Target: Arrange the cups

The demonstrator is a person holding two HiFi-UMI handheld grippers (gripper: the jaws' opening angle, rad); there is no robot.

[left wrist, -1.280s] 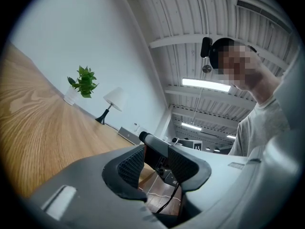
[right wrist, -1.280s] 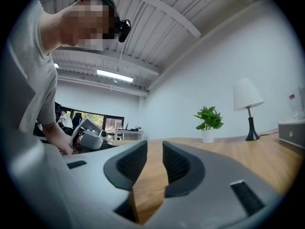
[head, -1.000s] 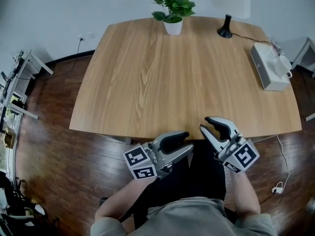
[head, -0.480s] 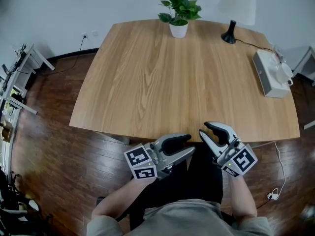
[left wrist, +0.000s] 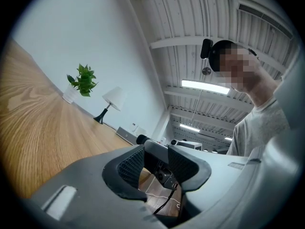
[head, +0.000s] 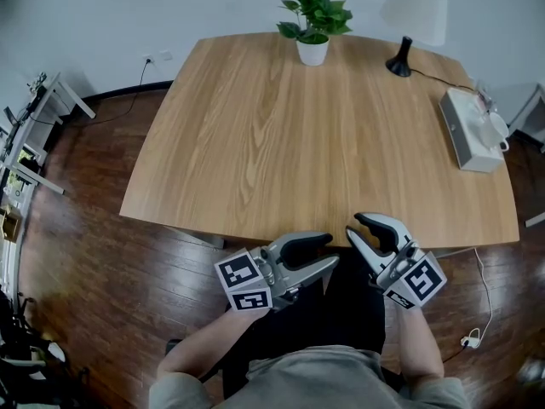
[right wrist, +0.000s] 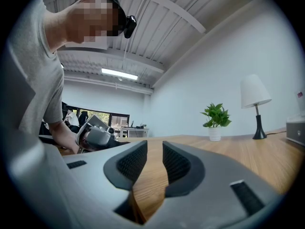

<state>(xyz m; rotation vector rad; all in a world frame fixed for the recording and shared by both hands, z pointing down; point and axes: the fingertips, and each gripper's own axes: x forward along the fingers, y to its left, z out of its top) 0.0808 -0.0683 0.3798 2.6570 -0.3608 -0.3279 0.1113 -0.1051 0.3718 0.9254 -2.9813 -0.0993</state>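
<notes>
- Left gripper (head: pixel 326 250): moderately open, nothing between the pads, only the other gripper visible through the gap; held off the near edge of the table (head: pixel 255 143), above the person's lap.
- Right gripper (head: pixel 353 226): open by a narrow gap only, empty; just beside the left one, tips at the near table edge.
- Farther on the table, from left to right: potted plant (head: pixel 313 25), lamp (head: pixel 410 15), white box (head: pixel 464 130) at the far right edge.
- Cups (head: pixel 496 128): probably the small white things on that box, too small to confirm; well apart from both grippers.
- Step in hand, by judgement: the very start, no cup taken yet.
- Next move: a long reach with the right gripper toward the box, with a wider opening before any grasp on a rim.
</notes>
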